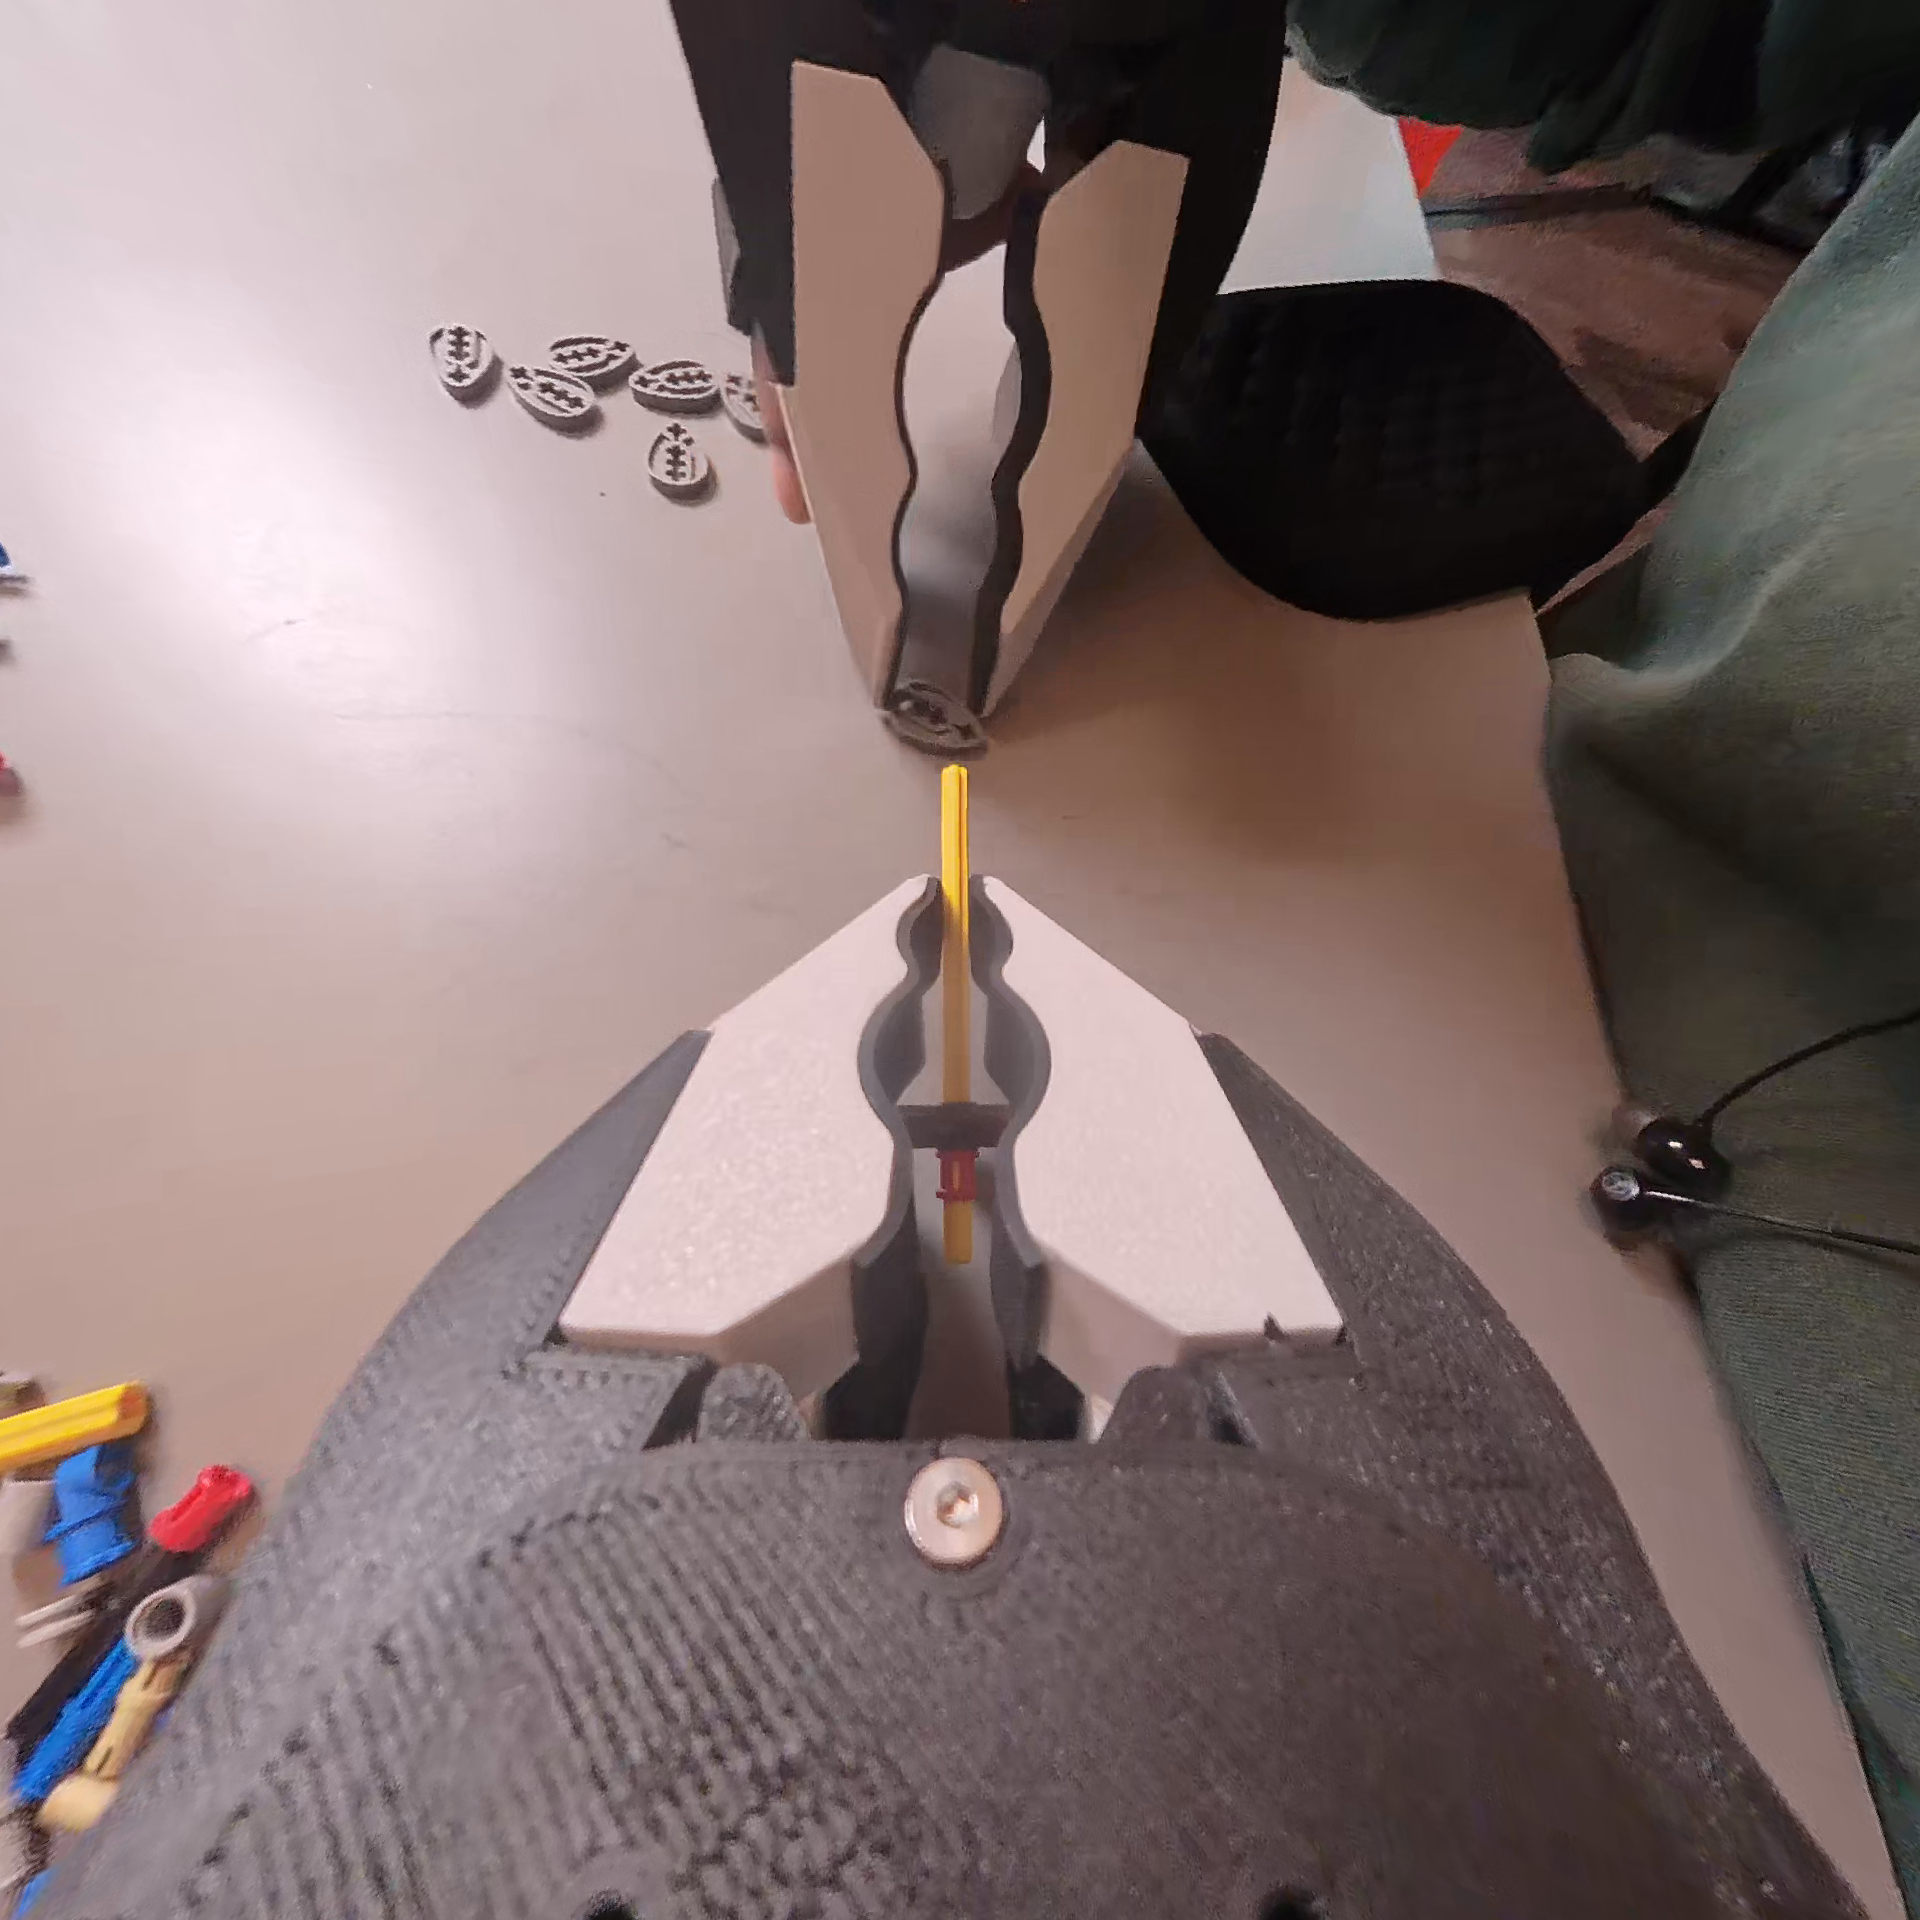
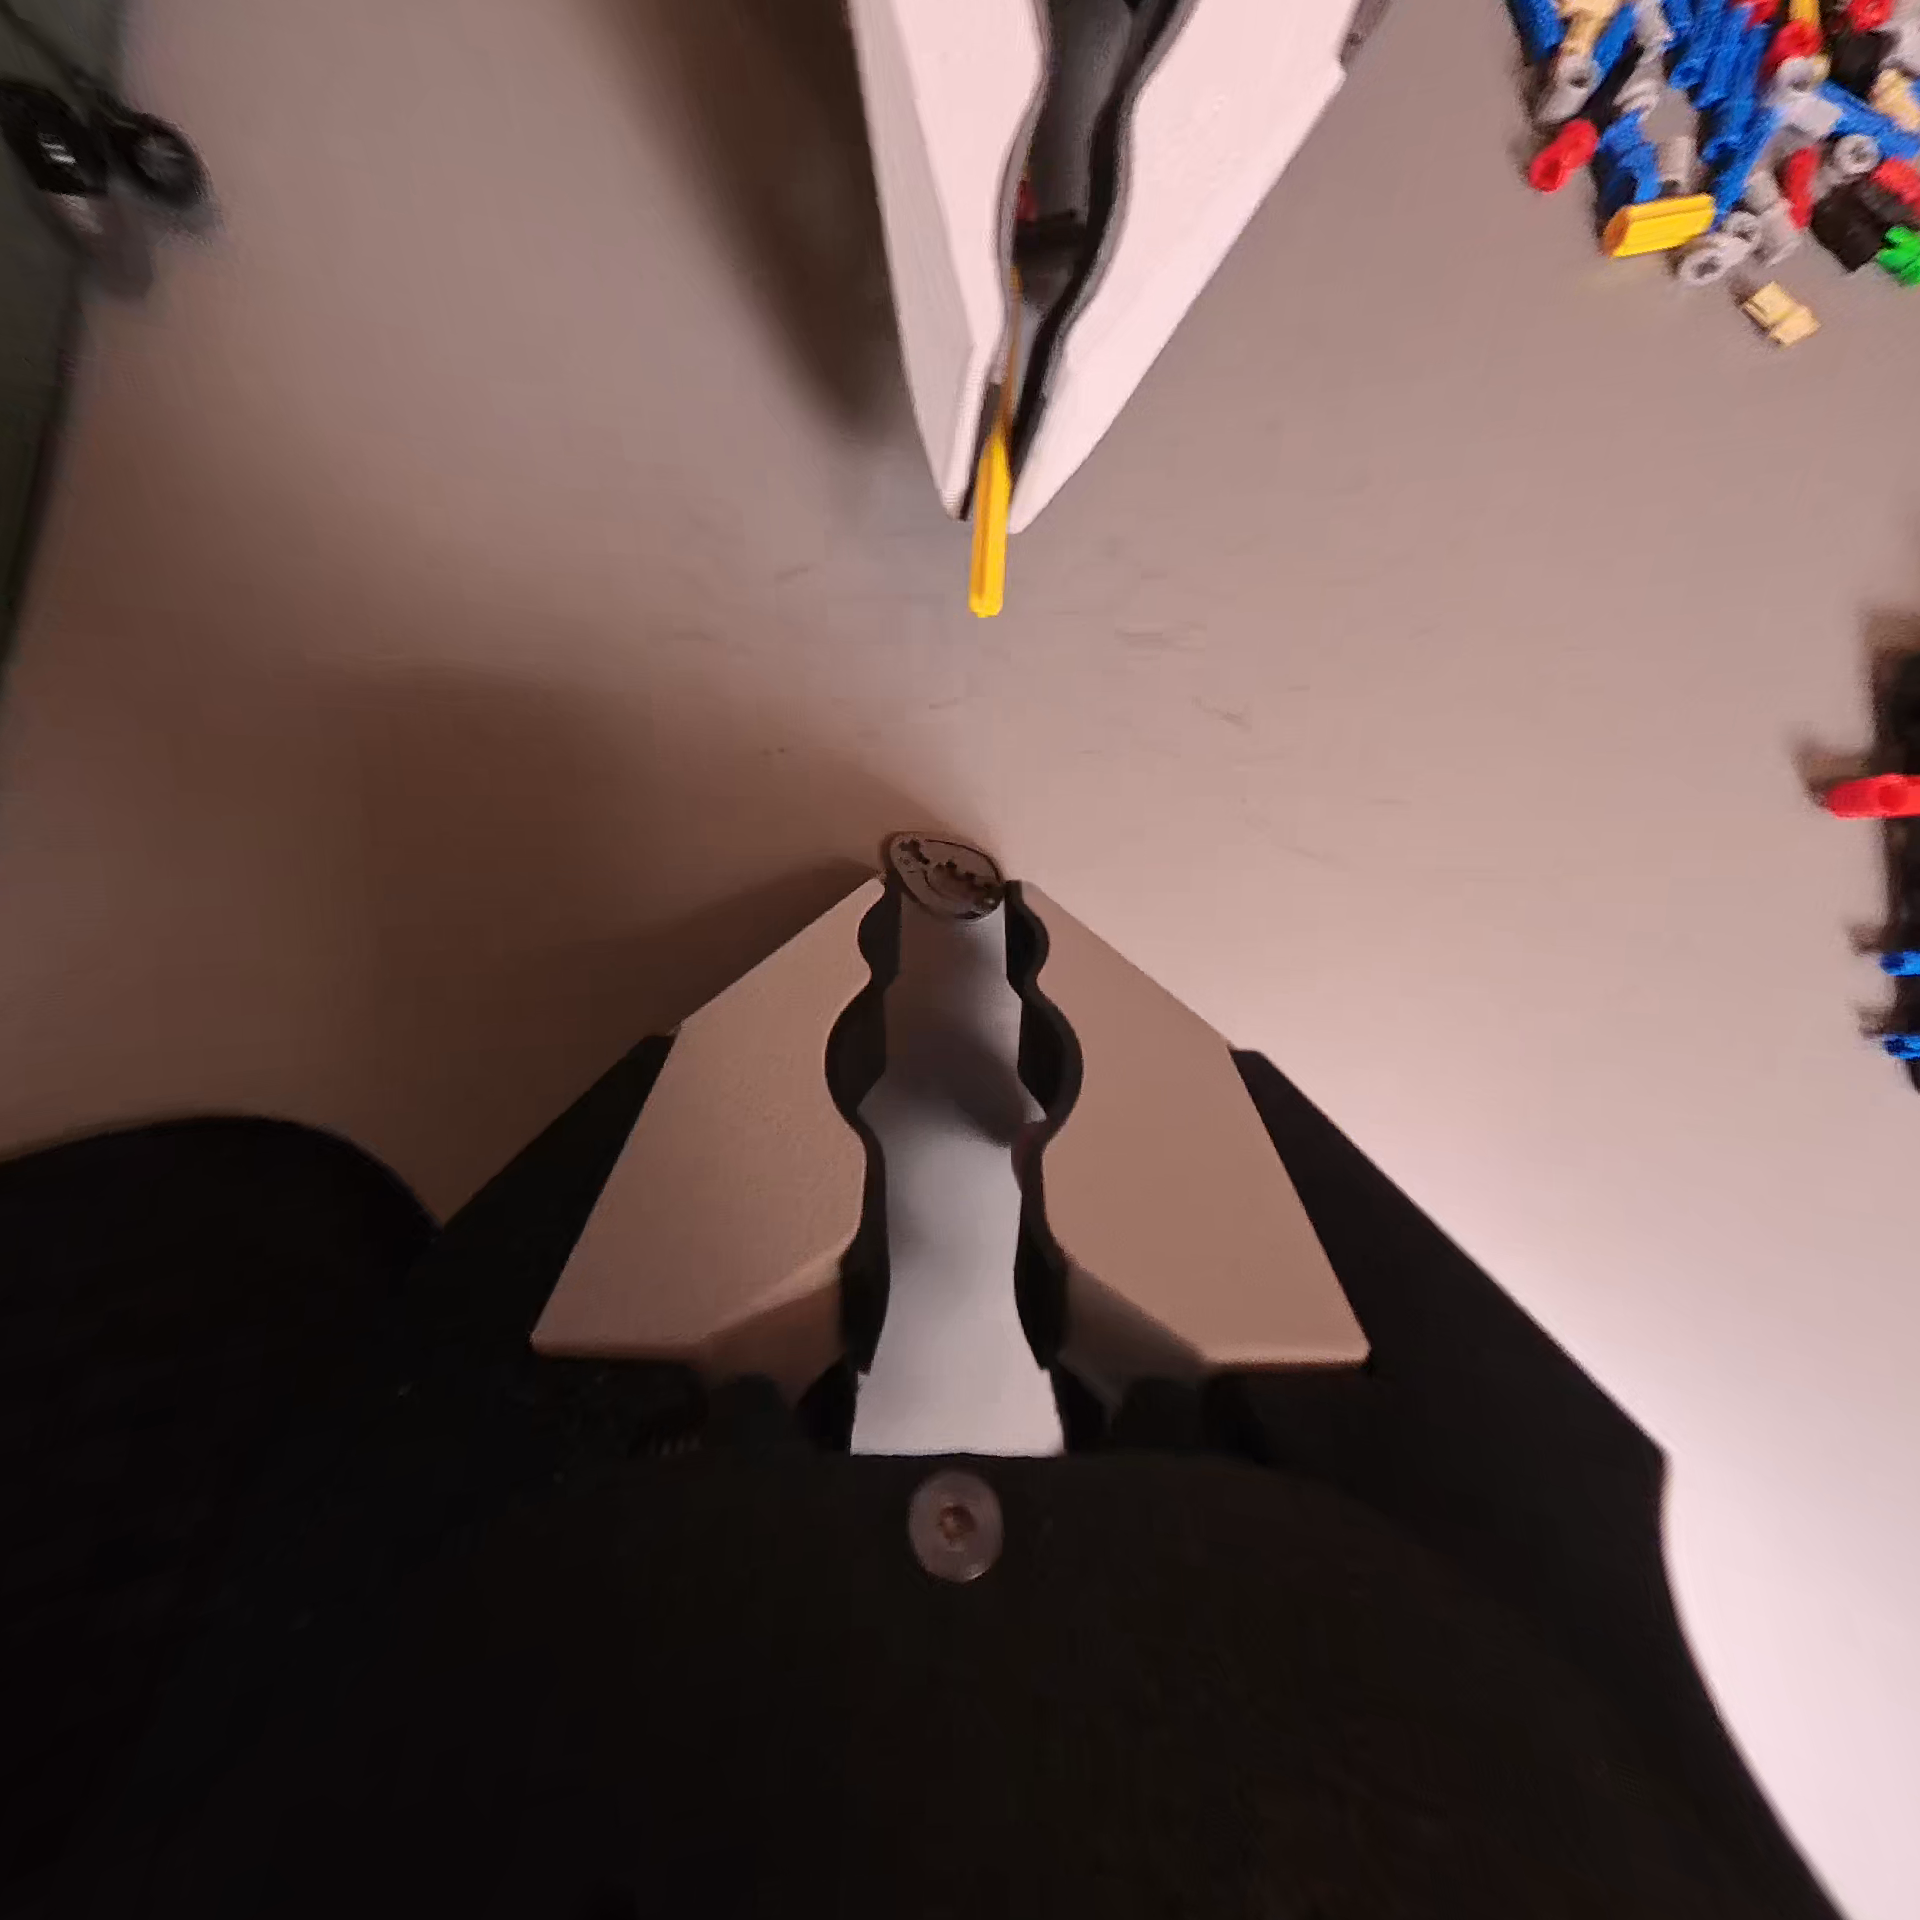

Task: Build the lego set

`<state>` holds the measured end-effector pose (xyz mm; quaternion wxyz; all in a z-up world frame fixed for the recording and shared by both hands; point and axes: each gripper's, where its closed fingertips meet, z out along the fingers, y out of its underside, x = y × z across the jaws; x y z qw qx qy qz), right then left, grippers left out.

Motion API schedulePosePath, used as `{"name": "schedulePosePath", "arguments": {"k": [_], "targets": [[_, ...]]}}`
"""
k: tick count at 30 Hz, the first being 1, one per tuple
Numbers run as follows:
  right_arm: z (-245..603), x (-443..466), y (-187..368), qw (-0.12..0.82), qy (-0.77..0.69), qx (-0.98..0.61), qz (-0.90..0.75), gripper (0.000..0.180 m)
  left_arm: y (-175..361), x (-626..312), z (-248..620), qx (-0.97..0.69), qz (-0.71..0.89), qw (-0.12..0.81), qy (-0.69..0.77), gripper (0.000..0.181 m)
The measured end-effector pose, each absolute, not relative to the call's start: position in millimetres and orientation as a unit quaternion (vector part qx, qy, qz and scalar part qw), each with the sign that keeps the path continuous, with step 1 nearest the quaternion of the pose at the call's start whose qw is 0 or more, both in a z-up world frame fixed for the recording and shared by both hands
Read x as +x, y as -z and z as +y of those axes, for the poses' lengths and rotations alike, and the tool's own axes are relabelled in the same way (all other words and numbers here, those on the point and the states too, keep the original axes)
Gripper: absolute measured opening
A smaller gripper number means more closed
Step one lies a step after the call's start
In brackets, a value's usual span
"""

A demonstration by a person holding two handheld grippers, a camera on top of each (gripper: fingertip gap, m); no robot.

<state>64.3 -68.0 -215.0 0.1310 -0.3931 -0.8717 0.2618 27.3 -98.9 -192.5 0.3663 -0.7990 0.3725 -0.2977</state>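
My left gripper (image 1: 954, 883) is shut on a long yellow axle (image 1: 954, 831) that carries a black piece and a red bush (image 1: 956, 1172) between the fingers; its tip sticks out forward. My right gripper (image 2: 943, 883) is shut on a grey oval piece (image 2: 943, 871) at its fingertips. The two grippers face each other above the table. In the left wrist view the right gripper (image 1: 935, 707) holds the grey oval piece (image 1: 932, 719) just beyond the axle tip, with a small gap. In the right wrist view the left gripper (image 2: 987, 509) and the axle (image 2: 987, 561) show farther off.
Several more grey oval pieces (image 1: 582, 379) lie on the beige table (image 1: 312, 727) at the far left. A pile of mixed bricks (image 1: 94, 1579) lies at the near left and also shows in the right wrist view (image 2: 1745, 135). Green fabric (image 1: 1766, 935) lies on the right. The grippers' ends are close to 6 centimetres from one another.
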Motion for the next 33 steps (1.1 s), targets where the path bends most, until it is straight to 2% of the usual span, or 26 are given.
{"name": "schedulePosePath", "arguments": {"k": [5,11,17,22,24,26,33], "targets": [[-72.3,69.3,211.2,0.137,-0.262,-0.375,-0.878,0.031,188.1,31.8,-102.3,-0.788,0.358,0.353,0.357,0.003],[-69.1,69.3,216.0,0.112,-0.237,-0.316,-0.912,0.032,191.1,33.6,-104.7,-0.786,0.356,0.341,0.373,0.003],[-72.5,76.2,217.9,0.082,-0.235,-0.306,-0.919,0.015,191.0,32.3,-106.0,-0.786,0.357,0.341,0.373,0.003],[-78.0,73.4,217.5,0.095,-0.243,-0.304,-0.916,0.029,189.0,35.5,-108.5,-0.778,0.353,0.331,0.400,0.003],[-81.5,74.4,217.8,0.089,-0.247,-0.297,-0.918,0.026,188.2,37.4,-110.6,-0.775,0.351,0.326,0.411,0.003],[-81.1,74.9,217.9,0.088,-0.250,-0.296,-0.918,0.014,185.8,39.0,-113.1,-0.770,0.347,0.321,0.428,0.003],[-83.8,77.7,211.5,0.117,-0.314,-0.328,-0.883,0.013,168.2,46.1,-121.4,-0.735,0.316,0.302,0.518,0.003]]}}
